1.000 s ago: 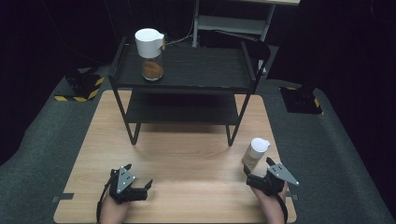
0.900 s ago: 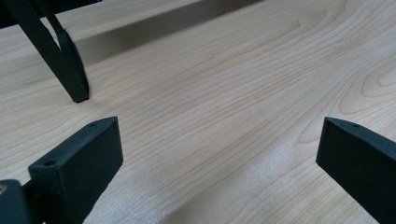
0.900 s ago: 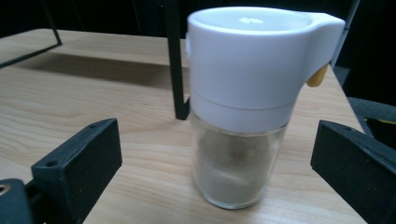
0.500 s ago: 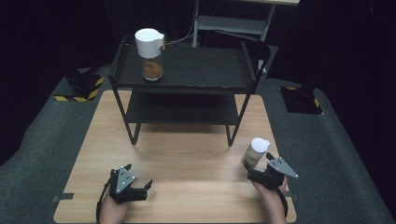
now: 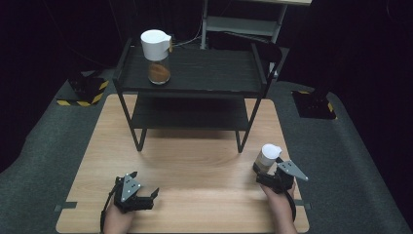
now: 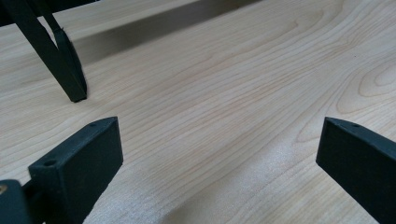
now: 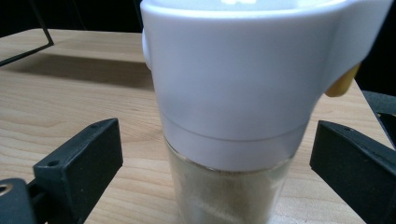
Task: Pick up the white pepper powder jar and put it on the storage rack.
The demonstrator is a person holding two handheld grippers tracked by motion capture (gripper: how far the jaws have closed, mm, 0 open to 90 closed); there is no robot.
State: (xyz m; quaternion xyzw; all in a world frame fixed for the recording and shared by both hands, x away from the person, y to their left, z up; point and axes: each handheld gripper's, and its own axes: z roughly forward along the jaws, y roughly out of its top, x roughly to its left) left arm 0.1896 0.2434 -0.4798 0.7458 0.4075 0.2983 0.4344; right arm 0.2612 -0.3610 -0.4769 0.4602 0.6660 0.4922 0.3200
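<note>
On the pale wooden desk, my right tool gapes wide around the white-capped glass spice jar, not touching. My left tool gapes empty.

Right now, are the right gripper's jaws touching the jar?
Apart. The right gripper view shows wood between each jaw of the right gripper and the jar.
</note>
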